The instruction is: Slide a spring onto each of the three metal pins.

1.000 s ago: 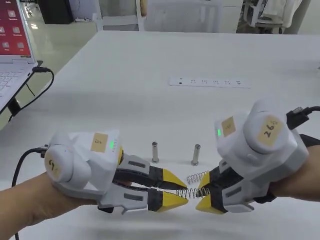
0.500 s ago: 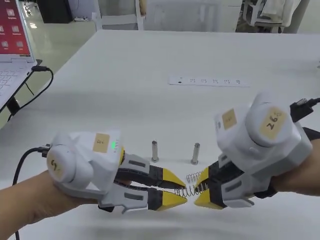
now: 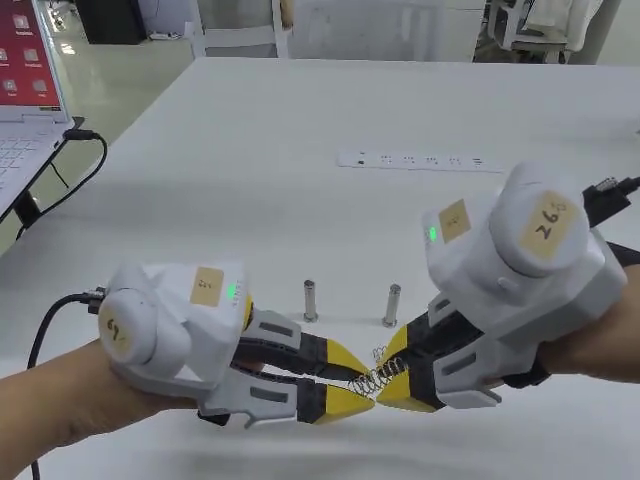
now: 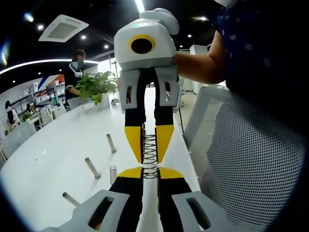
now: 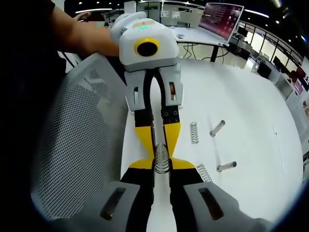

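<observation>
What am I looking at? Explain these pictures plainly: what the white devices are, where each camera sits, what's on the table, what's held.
No robot arm: a person holds a two-jaw gripper in each hand. The head view is from a headset camera looking down at the white table. Each round view is from a camera on one gripper, looking along its yellow-tipped jaws: left gripper, right gripper. Three metal pins stand on the table, loose springs lie near them, a power strip farther off. Both grippers are shut on one spring, one at each end.

Open-plan office: long white desk [image 3: 250,180], laptop [image 3: 25,80] at 10 o'clock, power strip [image 3: 418,162] at 12, mesh chair [image 4: 251,159], potted plant [image 4: 94,84], ceiling vent [image 4: 63,28].
</observation>
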Tool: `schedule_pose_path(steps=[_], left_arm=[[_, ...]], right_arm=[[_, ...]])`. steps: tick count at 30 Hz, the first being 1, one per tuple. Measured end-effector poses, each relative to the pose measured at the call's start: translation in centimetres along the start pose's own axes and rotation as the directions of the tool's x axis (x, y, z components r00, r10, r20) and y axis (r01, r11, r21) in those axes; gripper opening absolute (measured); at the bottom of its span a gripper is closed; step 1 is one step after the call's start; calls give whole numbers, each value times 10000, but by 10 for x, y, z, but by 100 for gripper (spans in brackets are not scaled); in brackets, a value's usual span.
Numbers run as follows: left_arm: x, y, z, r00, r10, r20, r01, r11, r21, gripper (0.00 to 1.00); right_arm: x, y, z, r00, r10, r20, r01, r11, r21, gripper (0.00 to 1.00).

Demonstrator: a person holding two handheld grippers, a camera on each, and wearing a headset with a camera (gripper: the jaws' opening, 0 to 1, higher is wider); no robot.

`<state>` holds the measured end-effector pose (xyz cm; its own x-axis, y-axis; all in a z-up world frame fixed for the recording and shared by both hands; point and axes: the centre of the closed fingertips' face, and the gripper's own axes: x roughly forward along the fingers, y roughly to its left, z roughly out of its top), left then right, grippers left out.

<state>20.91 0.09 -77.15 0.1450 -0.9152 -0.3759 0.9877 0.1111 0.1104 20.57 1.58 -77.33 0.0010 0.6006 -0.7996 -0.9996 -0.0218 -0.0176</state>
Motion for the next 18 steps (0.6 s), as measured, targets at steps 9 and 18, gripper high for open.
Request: schedule_pose_path(steps=[9,18], left_arm=[[1,-1,-1,10000,-39,-22,39,10000,-41,2],[3,-3,-1,9999,-113,-63,113,9999,-37,2]], right_arm=[[0,1,4,10000,65,-66,-65,10000,-46,8],[1,3,6,9996,154,-252,-158,9998,-158,8]])
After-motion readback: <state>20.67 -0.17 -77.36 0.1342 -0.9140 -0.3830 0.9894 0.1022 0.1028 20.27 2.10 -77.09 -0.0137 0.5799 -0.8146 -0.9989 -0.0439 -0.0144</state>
